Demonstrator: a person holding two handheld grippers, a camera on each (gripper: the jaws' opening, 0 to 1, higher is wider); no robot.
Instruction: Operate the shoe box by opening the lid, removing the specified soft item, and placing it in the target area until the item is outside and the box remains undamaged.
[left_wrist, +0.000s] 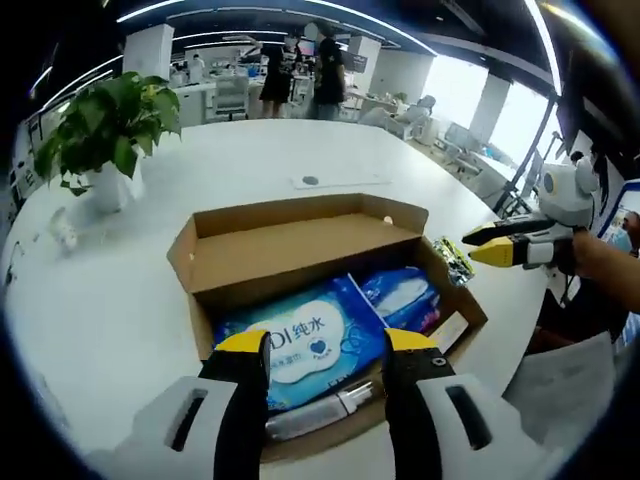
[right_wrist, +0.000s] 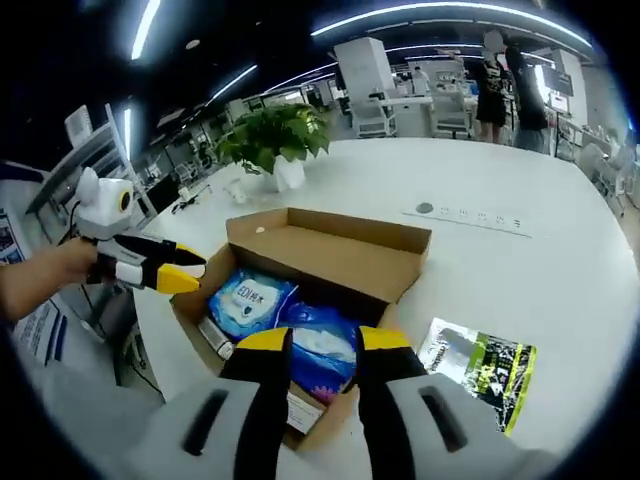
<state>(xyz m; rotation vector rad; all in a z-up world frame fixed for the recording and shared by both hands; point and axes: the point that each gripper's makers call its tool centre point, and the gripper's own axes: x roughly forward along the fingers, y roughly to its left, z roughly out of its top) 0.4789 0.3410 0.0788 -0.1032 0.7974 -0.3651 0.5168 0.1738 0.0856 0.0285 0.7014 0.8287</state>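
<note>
Both tools, left tool (left_wrist: 326, 340) and right tool (right_wrist: 323, 338), hover released over the opened shoe box (left_wrist: 300, 250), bare table (left_wrist: 120, 300) around.

From above I have open access into the shoe box (left_wrist: 330, 262), though its raised lid flap (right_wrist: 335, 250) blocks the far side. Soft packs (left_wrist: 300, 345) crowd the inside. A green packet (right_wrist: 480, 368) lies just beside the box; a potted plant (left_wrist: 105, 135) stands well apart on the tabletop (left_wrist: 100, 320).

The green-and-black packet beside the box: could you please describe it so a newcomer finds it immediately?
On the round white table stands an open brown cardboard shoe box. The flat, glossy green-and-black packet lies on the tabletop just outside it, unlike the blue wipe packs inside.
</note>
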